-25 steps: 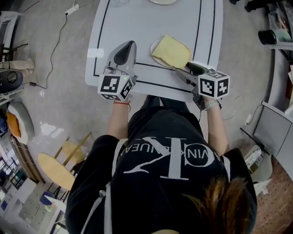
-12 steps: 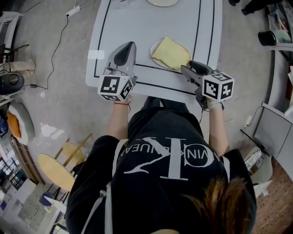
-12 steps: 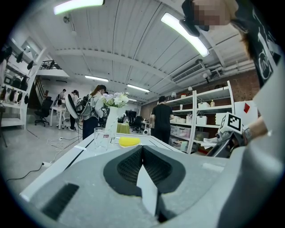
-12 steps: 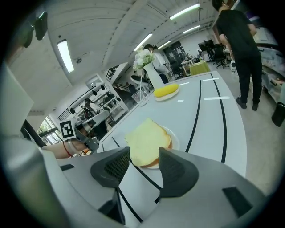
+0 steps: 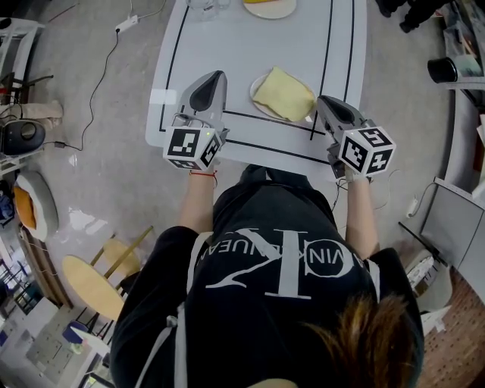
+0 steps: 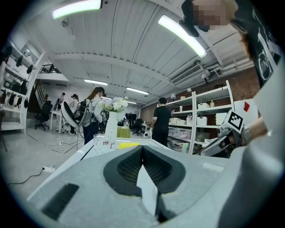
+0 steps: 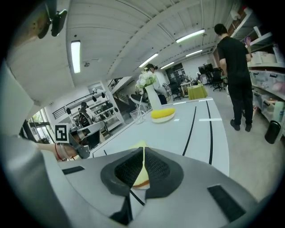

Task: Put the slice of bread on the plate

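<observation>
A pale yellow slice of bread (image 5: 283, 92) lies on a small white plate (image 5: 258, 97) near the table's front edge; nothing touches it. My right gripper (image 5: 324, 101) hangs just right of the plate, shut with nothing between its jaws. In the right gripper view the bread (image 7: 140, 177) shows just beyond the closed tips of the right gripper (image 7: 143, 149). My left gripper (image 5: 215, 76) rests left of the plate, also shut and empty. The left gripper view shows the shut left gripper (image 6: 142, 148), not the bread.
The white table (image 5: 227, 45) has black border lines. At its far end stand another plate with a yellow item (image 5: 270, 6) and a glass (image 5: 203, 6). A vase of flowers (image 7: 151, 93) stands there too. People and shelves are in the background.
The right gripper let go of the bread's edge, drew back to the right and upward, and its jaws closed. The bread stays on the plate. The left gripper kept still.
</observation>
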Demonstrator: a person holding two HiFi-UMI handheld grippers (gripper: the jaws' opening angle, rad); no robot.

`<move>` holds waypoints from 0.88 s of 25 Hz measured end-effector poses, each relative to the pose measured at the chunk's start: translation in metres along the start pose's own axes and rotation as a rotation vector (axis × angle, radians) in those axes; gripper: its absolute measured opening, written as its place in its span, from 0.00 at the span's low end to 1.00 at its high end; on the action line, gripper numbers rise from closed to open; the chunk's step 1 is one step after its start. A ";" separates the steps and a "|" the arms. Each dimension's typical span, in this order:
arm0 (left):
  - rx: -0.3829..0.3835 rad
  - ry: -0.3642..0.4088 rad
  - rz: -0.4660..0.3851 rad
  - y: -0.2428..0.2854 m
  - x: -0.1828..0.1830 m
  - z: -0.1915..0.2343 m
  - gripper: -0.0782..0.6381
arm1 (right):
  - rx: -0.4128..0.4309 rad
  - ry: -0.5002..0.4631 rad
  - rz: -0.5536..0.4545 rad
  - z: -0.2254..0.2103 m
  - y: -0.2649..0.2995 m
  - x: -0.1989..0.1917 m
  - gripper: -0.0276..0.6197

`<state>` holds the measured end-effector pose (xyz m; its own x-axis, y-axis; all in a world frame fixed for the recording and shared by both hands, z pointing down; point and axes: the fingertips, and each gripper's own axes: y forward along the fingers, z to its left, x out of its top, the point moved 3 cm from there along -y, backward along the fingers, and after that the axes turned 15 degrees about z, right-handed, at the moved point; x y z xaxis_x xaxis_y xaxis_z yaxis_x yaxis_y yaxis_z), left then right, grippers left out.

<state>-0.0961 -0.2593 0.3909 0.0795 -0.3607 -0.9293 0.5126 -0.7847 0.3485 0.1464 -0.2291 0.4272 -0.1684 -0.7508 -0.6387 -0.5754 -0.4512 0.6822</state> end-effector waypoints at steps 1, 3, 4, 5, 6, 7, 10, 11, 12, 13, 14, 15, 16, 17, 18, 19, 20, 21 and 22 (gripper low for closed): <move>0.002 0.002 -0.003 -0.001 0.002 0.000 0.12 | -0.006 -0.008 -0.018 0.000 -0.002 0.003 0.04; 0.008 0.005 -0.011 -0.003 0.005 0.000 0.12 | -0.016 -0.027 -0.055 0.000 -0.006 0.010 0.04; 0.011 0.005 -0.015 -0.004 0.007 0.001 0.12 | -0.021 -0.036 -0.075 0.001 -0.008 0.014 0.04; 0.015 0.006 -0.019 -0.006 0.009 0.001 0.12 | -0.028 -0.044 -0.098 0.001 -0.011 0.018 0.04; 0.019 0.006 -0.022 -0.007 0.011 0.002 0.12 | -0.036 -0.052 -0.122 0.001 -0.014 0.022 0.04; 0.023 0.006 -0.025 -0.009 0.013 0.003 0.12 | -0.047 -0.060 -0.148 0.001 -0.016 0.026 0.04; 0.042 0.007 -0.029 -0.013 0.019 0.006 0.12 | -0.083 -0.087 -0.222 0.001 -0.025 0.037 0.04; 0.048 0.007 -0.033 -0.015 0.021 0.007 0.12 | -0.093 -0.099 -0.243 0.001 -0.027 0.041 0.04; 0.054 0.008 -0.037 -0.017 0.023 0.009 0.12 | -0.101 -0.110 -0.261 0.002 -0.029 0.044 0.04; 0.060 0.008 -0.043 -0.019 0.025 0.011 0.12 | -0.106 -0.120 -0.275 0.002 -0.031 0.047 0.04; 0.066 0.009 -0.050 -0.020 0.027 0.012 0.12 | -0.109 -0.129 -0.287 0.003 -0.032 0.050 0.04; 0.071 0.009 -0.057 -0.022 0.030 0.014 0.12 | -0.110 -0.135 -0.296 0.004 -0.033 0.052 0.04; 0.074 0.010 -0.064 -0.024 0.032 0.014 0.12 | -0.111 -0.141 -0.305 0.004 -0.034 0.055 0.04; 0.077 0.012 -0.070 -0.025 0.035 0.014 0.12 | -0.113 -0.146 -0.314 0.005 -0.035 0.057 0.04; 0.079 0.015 -0.076 -0.027 0.037 0.014 0.12 | -0.114 -0.151 -0.324 0.006 -0.037 0.058 0.04; 0.080 0.017 -0.082 -0.028 0.039 0.014 0.12 | -0.114 -0.157 -0.332 0.008 -0.038 0.060 0.04; 0.082 0.020 -0.088 -0.029 0.042 0.015 0.12 | -0.115 -0.163 -0.341 0.009 -0.039 0.062 0.04; 0.083 0.023 -0.094 -0.030 0.044 0.015 0.12 | -0.116 -0.170 -0.349 0.010 -0.041 0.064 0.04; 0.085 0.026 -0.101 -0.031 0.047 0.016 0.12 | -0.117 -0.176 -0.359 0.012 -0.042 0.066 0.04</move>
<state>-0.1215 -0.2600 0.3381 0.0541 -0.2657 -0.9625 0.4448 -0.8566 0.2615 0.1500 -0.2543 0.3519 -0.1138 -0.4466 -0.8875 -0.5297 -0.7285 0.4345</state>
